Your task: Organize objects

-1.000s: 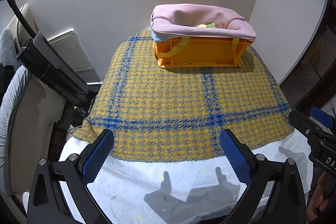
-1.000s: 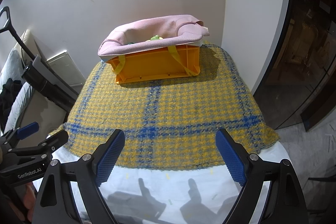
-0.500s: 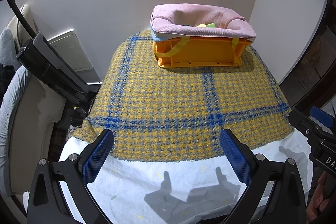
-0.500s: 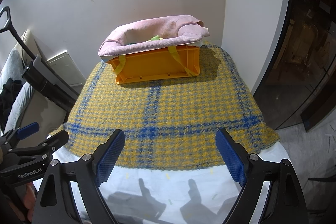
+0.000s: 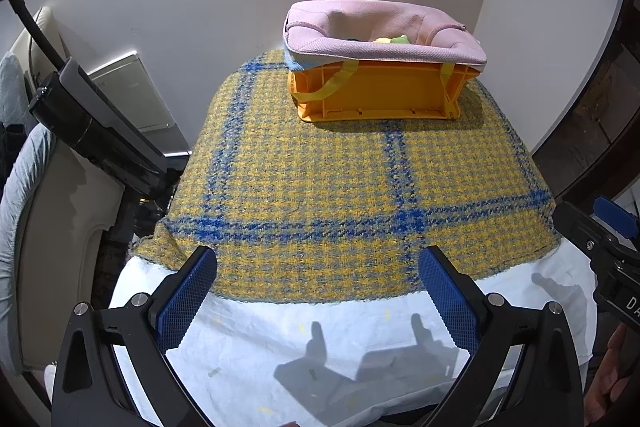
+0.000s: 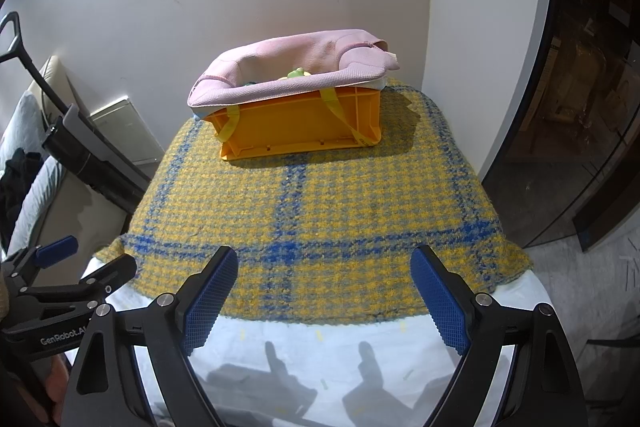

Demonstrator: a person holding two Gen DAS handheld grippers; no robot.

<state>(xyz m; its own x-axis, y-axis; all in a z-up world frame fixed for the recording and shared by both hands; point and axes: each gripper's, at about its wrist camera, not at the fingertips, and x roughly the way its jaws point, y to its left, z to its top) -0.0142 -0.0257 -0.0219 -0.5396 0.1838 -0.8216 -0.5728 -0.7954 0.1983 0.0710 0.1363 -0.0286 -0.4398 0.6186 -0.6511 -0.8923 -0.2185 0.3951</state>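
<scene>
place: home; cues: sofa (image 5: 24,211) | plaid blanket (image 5: 340,187) | glass door (image 6: 580,87)

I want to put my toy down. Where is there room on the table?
The plaid blanket is bare between the orange crate and the white cloth near the open left claw. The crate, under the pink bag, crowds the back.

The contents of the orange crate (image 5: 372,95) are almost wholly hidden by the pink bag (image 5: 380,39) draped over its rim, and only a small yellow-green object (image 6: 298,73), too small to be identified, is seen above the fabric at 12 o'clock. The right gripper (image 5: 608,251) is cut off by the frame edge at 3 o'clock in the left wrist view, so its jaws are not shown there. The black pole (image 5: 32,23) at 10 o'clock is likewise cut off by the edge.
</scene>
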